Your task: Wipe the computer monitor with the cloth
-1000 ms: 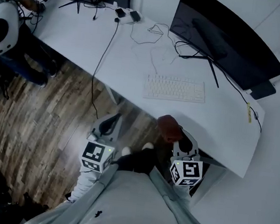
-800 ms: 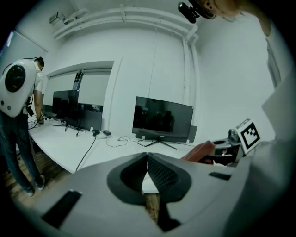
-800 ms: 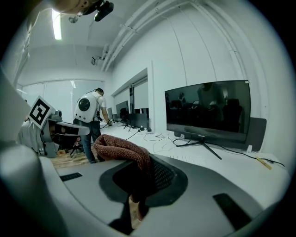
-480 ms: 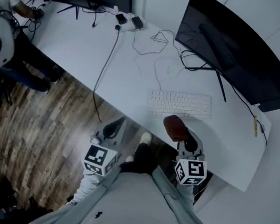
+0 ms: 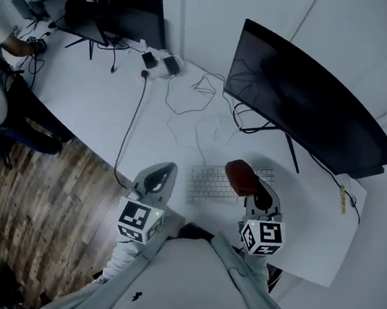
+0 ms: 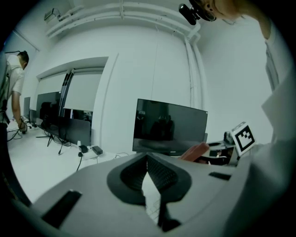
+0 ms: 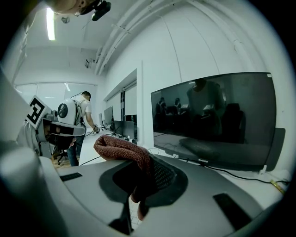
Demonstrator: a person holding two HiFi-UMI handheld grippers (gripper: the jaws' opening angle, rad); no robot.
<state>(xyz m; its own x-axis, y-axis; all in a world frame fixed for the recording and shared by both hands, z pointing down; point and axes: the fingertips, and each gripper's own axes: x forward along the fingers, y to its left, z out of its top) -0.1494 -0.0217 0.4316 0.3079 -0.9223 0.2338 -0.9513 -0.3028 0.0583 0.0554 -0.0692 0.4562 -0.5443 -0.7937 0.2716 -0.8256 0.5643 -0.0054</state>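
Note:
A wide, dark curved monitor (image 5: 304, 104) stands on the white desk (image 5: 95, 96), with a white keyboard (image 5: 211, 182) in front of it. My right gripper (image 5: 248, 183) is shut on a bunched reddish-brown cloth (image 5: 240, 176), held over the keyboard's right end and short of the screen. In the right gripper view the cloth (image 7: 124, 152) drapes over the jaws of the right gripper (image 7: 147, 163), with the monitor (image 7: 217, 120) ahead. My left gripper (image 5: 162, 178) hovers at the desk's near edge, left of the keyboard. Its jaws (image 6: 147, 158) meet at the tips with nothing between them, facing the monitor (image 6: 169, 127).
Loose cables (image 5: 205, 85) and power adapters (image 5: 159, 62) lie on the desk left of the monitor. Another dark monitor (image 5: 108, 19) stands at the far left. A person (image 5: 1, 36) is beside the desk's left end. Wooden floor (image 5: 41, 195) lies below left.
Both grippers have moved forward from over the floor and desk edge toward the monitor. The cloth now hangs over the keyboard, still held in the right gripper.

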